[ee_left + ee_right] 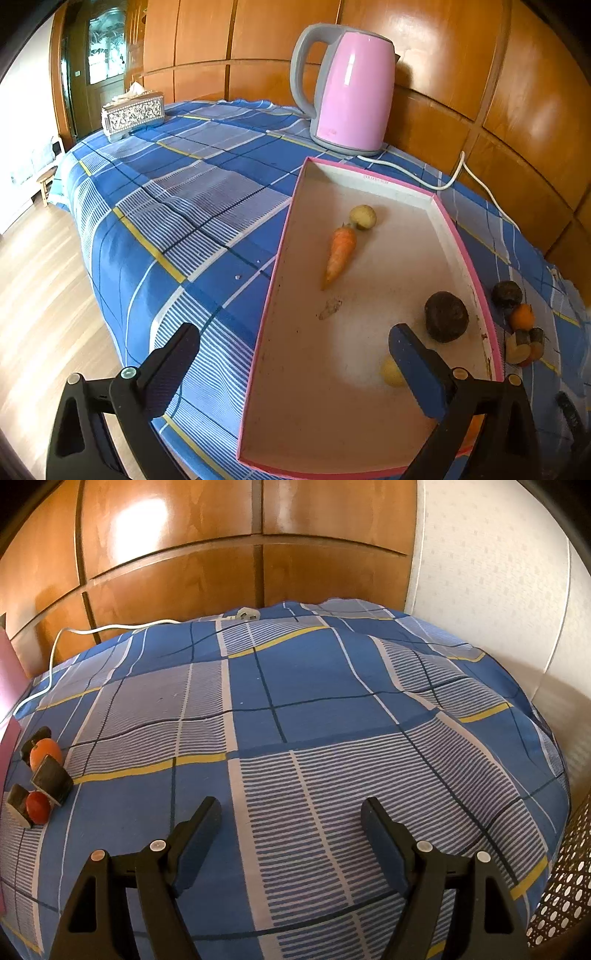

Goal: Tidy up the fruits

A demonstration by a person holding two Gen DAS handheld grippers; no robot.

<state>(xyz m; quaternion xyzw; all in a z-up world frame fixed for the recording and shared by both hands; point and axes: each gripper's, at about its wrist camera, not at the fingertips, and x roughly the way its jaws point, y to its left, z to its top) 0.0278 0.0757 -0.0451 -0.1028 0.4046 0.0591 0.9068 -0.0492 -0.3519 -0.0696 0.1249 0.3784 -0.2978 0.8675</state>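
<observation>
Yellow fruit [391, 372] half behind a hand-held gripper finger [415, 369]; pink tray [8, 664] edge-cropped.

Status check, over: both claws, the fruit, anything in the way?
Left claw open, empty, over pink tray. Right claw open, empty, over tablecloth. Loose fruit pile outside tray. Nothing blocking.

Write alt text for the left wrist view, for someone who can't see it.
The open left gripper hangs over a pink-rimmed tray on a blue checked tablecloth. In the tray lie a carrot, a dark round fruit and two small yellowish ones. A pink kettle stands behind it.
</observation>
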